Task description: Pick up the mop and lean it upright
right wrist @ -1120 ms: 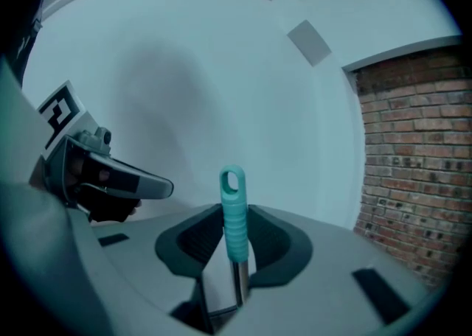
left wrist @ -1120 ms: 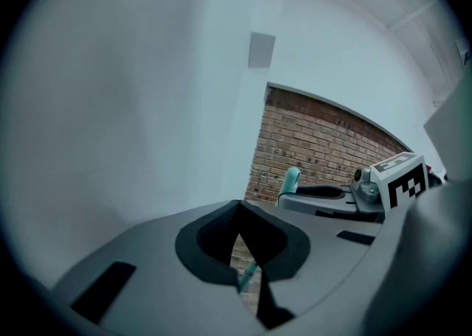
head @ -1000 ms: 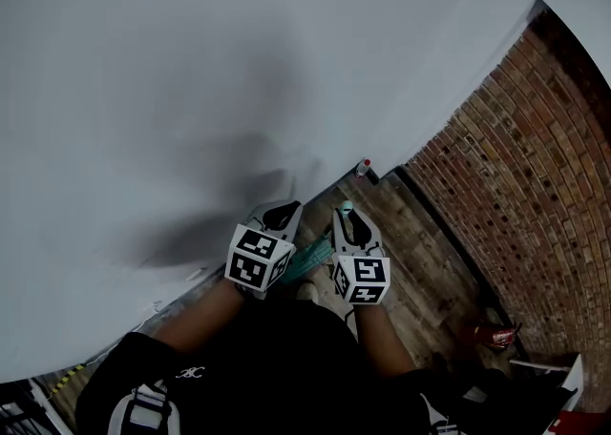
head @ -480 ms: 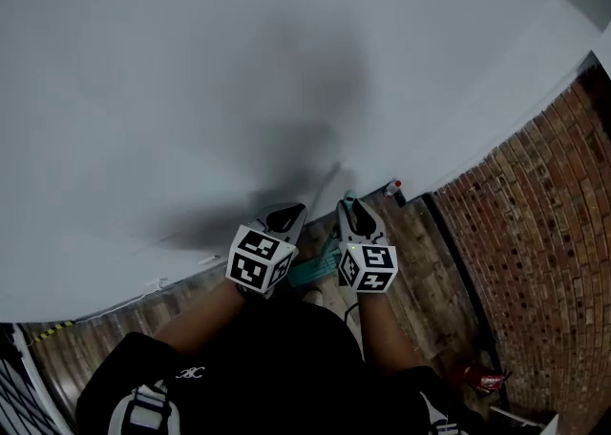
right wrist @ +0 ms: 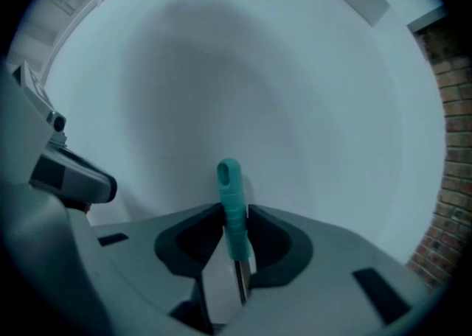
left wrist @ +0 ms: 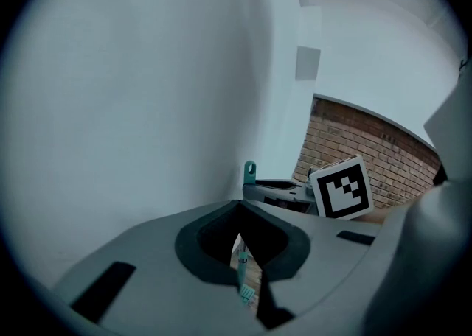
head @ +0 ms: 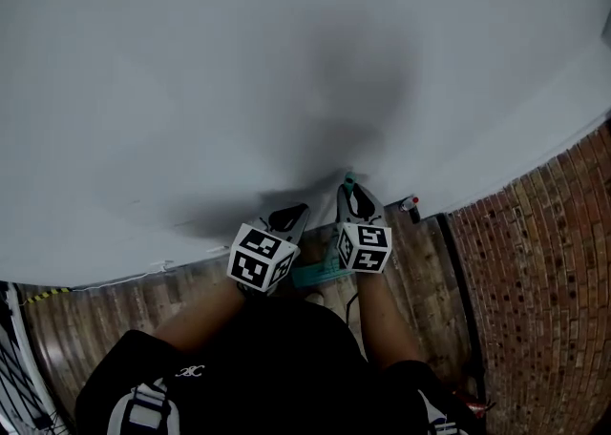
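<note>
A person's right tongs [head: 350, 193] are clamped on the teal plastic grip [right wrist: 231, 198] of a metal-shafted mop [left wrist: 241, 262], having just tightened a little around it. They hold the mop stood on end close to a plain white wall [head: 239, 61]. Its flat teal head [head: 320, 274] rests on the wooden plank floor [head: 420, 261] below the two grippers. The left tongs [left wrist: 238, 211], tips together and holding nothing, hover just beside the right pair. A red brick wall [head: 544, 271] stands to the right.
</note>
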Demonstrator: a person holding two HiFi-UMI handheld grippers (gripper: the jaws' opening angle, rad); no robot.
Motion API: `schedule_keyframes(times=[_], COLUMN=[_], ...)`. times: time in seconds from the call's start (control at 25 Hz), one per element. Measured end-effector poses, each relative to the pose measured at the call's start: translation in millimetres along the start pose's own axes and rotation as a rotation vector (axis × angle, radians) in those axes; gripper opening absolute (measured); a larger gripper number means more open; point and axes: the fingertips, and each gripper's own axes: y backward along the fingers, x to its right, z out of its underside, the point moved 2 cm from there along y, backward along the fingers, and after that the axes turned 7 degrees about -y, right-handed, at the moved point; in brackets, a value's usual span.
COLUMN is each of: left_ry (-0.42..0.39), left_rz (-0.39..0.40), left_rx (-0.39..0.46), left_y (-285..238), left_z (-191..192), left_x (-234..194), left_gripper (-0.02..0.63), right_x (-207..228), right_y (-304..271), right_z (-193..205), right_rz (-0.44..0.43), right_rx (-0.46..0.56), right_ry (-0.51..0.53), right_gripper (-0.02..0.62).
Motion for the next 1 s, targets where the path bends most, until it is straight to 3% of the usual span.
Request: schedule_keyframes(times=[0.48, 0.56, 0.64, 0.72, 0.8, 1.0], left_ry=[0.011, 0.007, 0.003, -0.003, -0.01, -0.033], left_rz=[-0.003, 0.011, 0.025, 0.04, 0.057, 0.114], left_rx=[0.005, 0.008, 0.009, 0.01, 0.014, 0.023], left_y=[3, 0, -3, -6, -9, -17], left_z=[1, 0, -2, -4, -7, -13], left_x=[-13, -10, -8, -6, -1, 12], left_gripper=[-0.003, -0.003, -0.003, -0.003, -0.003, -0.003], right_x=[-7, -5, -3, -3, -3, -2], right_y=[-16, -9, 3, 18, 35, 71], right_z=[4, 8, 6, -2, -14, -40], right_rz=[-0.015, -0.025, -0.009, 0.016, 0.039, 0.108], right_rx=[0.007, 0.008, 0.028, 0.059, 0.093, 0.146], right_ry=[0.005, -0.015, -0.021, -0.009, 0.015, 0.012], right_gripper=[0.118, 0.201, 0.202, 0.159, 0.023, 0.014])
